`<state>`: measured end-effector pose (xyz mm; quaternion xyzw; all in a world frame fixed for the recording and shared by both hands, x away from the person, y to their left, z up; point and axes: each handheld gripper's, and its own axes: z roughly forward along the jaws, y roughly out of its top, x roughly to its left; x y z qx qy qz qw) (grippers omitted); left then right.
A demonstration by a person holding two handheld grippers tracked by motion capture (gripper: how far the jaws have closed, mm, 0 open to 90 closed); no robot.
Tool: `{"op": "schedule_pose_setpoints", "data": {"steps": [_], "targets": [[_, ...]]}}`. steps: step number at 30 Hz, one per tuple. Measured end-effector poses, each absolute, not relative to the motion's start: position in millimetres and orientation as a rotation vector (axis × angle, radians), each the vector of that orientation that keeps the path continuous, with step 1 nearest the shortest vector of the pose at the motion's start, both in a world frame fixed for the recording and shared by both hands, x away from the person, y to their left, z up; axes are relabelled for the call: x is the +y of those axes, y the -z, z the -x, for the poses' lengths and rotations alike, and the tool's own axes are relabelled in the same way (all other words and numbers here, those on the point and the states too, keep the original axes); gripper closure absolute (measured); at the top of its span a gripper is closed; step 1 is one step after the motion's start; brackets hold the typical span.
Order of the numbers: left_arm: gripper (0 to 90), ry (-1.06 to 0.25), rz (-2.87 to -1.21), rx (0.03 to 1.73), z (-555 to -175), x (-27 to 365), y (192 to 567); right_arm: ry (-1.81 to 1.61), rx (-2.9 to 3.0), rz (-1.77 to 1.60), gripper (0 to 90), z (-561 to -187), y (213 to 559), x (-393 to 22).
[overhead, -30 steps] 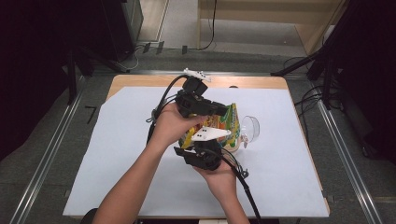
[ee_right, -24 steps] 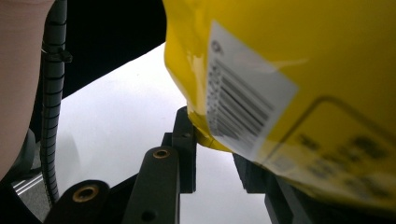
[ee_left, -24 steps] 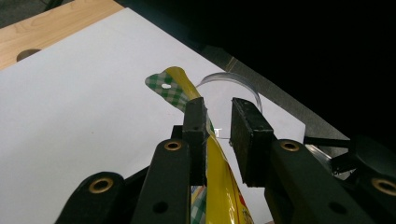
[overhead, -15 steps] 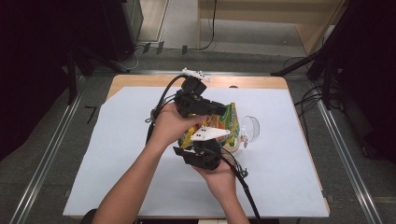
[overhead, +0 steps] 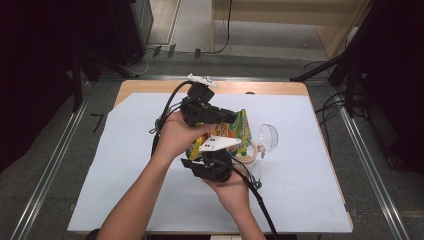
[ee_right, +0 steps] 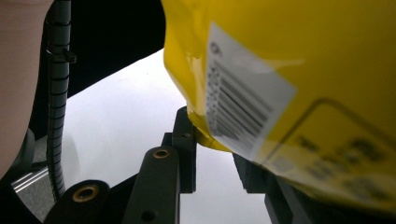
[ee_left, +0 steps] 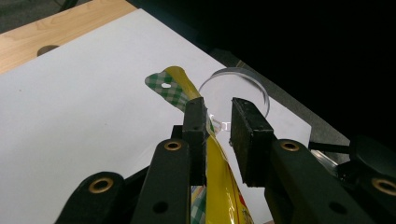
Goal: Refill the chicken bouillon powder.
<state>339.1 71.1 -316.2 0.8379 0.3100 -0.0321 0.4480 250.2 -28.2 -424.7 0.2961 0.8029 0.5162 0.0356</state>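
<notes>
A yellow snack bag point(overhead: 236, 129) with a green checked top hangs tilted above the table between both grippers. My left gripper point(overhead: 226, 118) reaches in from the far side, shut on the bag's upper part. In the left gripper view the bag point(ee_left: 219, 191) runs between the jaws of the left gripper point(ee_left: 217, 123), and its checked top flap sticks out past them. My right gripper point(overhead: 222, 152) grips the lower end from the near side. In the right gripper view the bag point(ee_right: 289, 70), with its barcode label, sits on the right gripper point(ee_right: 215, 142) and hides one jaw.
A clear round dish point(overhead: 268, 139) lies tipped on the white sheet point(overhead: 125, 175) just right of the bag; the clear dish point(ee_left: 236, 88) shows beyond the left jaws. A pale ring point(overhead: 250, 151) lies beside it. The wooden table edge point(overhead: 150, 87) runs along the back. Cables trail from both grippers.
</notes>
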Motion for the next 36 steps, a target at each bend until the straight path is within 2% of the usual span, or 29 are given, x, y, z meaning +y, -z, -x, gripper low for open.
{"op": "schedule_pose_setpoints", "data": {"steps": [36], "targets": [[76.9,0.053,-2.074,0.784,-336.6,73.4,319.1,-1.612,2.482,-0.917,73.5,-249.6,426.9,-23.6]]}}
